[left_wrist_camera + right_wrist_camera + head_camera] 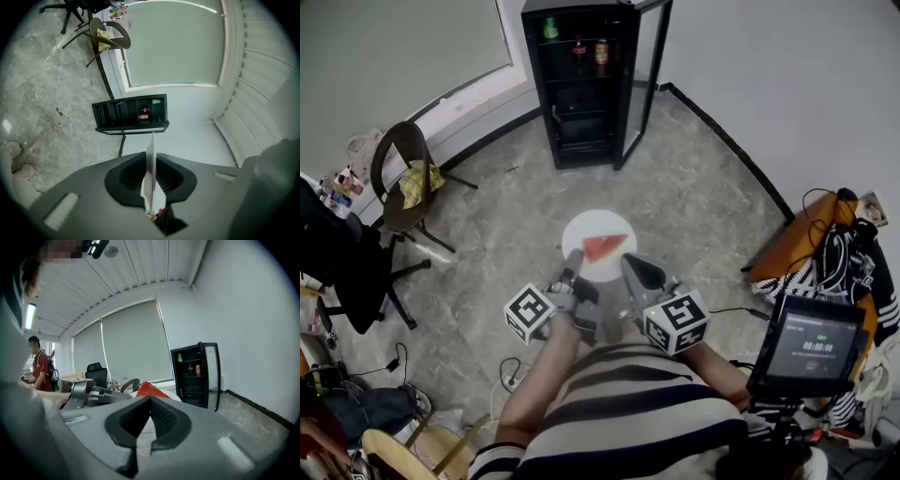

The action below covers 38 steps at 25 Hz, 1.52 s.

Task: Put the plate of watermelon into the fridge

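A white plate (581,230) carrying a red watermelon slice (605,247) is held out over the floor. My left gripper (573,258) is shut on its near rim; in the left gripper view the plate (151,168) stands edge-on between the jaws of the left gripper (151,187). My right gripper (636,267) sits just beside the plate's near right edge, jaws closed tip to tip on nothing. From the right gripper (150,401) the watermelon (149,390) shows just beyond the tips. The black fridge (586,84) stands ahead, its glass door (642,75) swung open, bottles on the top shelf.
A brown chair (403,173) with a yellow cloth and a black office chair (347,272) stand at the left. An orange bag (797,239) and a monitor (811,347) are at the right. Cables lie on the floor near my feet. A person in red (40,371) stands far left.
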{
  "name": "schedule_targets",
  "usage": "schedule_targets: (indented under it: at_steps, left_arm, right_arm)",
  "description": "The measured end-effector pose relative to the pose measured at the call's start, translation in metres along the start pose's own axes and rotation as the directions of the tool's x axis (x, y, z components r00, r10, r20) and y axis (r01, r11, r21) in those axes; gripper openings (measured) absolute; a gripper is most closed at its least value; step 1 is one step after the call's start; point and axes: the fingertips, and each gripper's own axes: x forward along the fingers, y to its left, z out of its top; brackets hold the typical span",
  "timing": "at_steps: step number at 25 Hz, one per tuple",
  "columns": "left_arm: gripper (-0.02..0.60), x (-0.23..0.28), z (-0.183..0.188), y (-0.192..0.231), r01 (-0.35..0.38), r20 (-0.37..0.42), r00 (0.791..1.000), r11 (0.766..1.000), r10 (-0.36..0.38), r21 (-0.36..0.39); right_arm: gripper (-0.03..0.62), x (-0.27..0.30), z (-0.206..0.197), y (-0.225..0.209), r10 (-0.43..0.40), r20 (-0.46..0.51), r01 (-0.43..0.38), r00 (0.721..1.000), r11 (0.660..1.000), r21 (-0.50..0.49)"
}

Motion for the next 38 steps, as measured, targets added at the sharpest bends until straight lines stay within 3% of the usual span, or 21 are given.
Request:
schedule_targets:
  at_steps: [13,19,27,38]
  left_arm:
    - [0.037,-0.004,-0.001,0.004,-0.02,0.001,1.0,1.0,0.02,-0.007]
    - [0.037,-0.02,0.023,0.017,-0.012,-0.001,1.0,1.0,0.012,0.001]
    - [0.035,-0.018,0.031,0.025,-0.027,-0.012,1.0,0.999,0.027,-0.017]
    - [0.035,0.026,0.054,0.022,-0.027,-0.011,1.0,0.999,0.027,-0.036]
  right_arm:
    - [-0.003,-0.001,-0.004,0.001,-0.008,-0.012,0.009,1.0,1.0,0.012]
    - [-0.003,0.011,-0.017,0.024,-0.033,-0.005,0.033,0.999,0.999,0.011]
    - [-0.003,0.018,-0.013,0.022,-0.058,0.007,0.058,0.998,0.998,0.01]
    - [-0.003,0.061,0.01,-0.006,-0.03,0.019,0.03,0.999,0.999,0.012]
